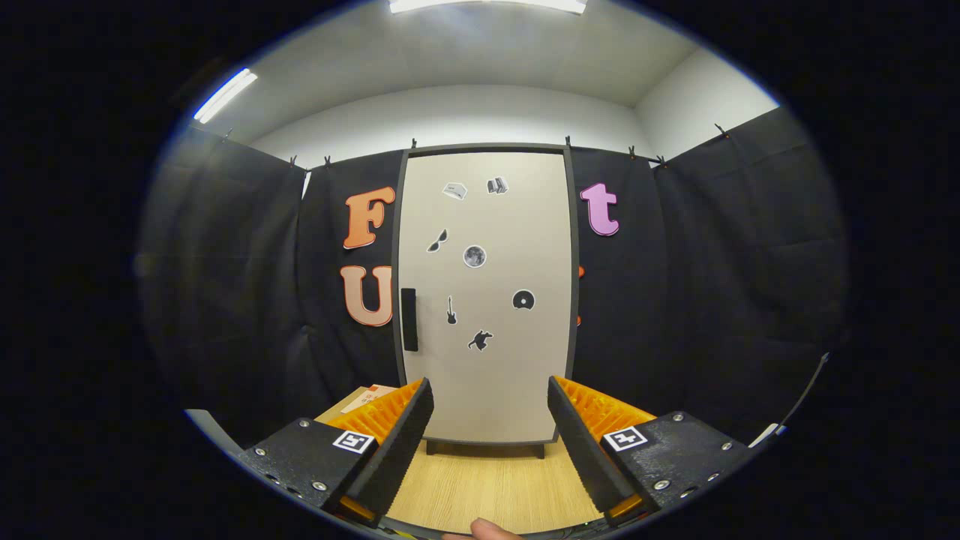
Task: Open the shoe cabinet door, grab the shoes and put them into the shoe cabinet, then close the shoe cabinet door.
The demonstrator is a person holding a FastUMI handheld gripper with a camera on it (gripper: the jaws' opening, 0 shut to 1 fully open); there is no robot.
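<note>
A tall shoe cabinet (487,225) stands straight ahead on short dark legs, its pale door shut and dotted with several small stickers. A black vertical handle (409,319) sits on the door's left side at mid height. My gripper (490,397) is open, its two fingers spread wide with nothing between them, some way short of the cabinet's lower part. A fingertip of a person's hand (487,529) pokes in just under the fingers.
Light wooden floor (487,487) runs from the fingers to the cabinet. A flat cardboard piece (367,396) lies on the floor to the left, partly behind the left finger. Black cloth walls close in on both sides of the cabinet.
</note>
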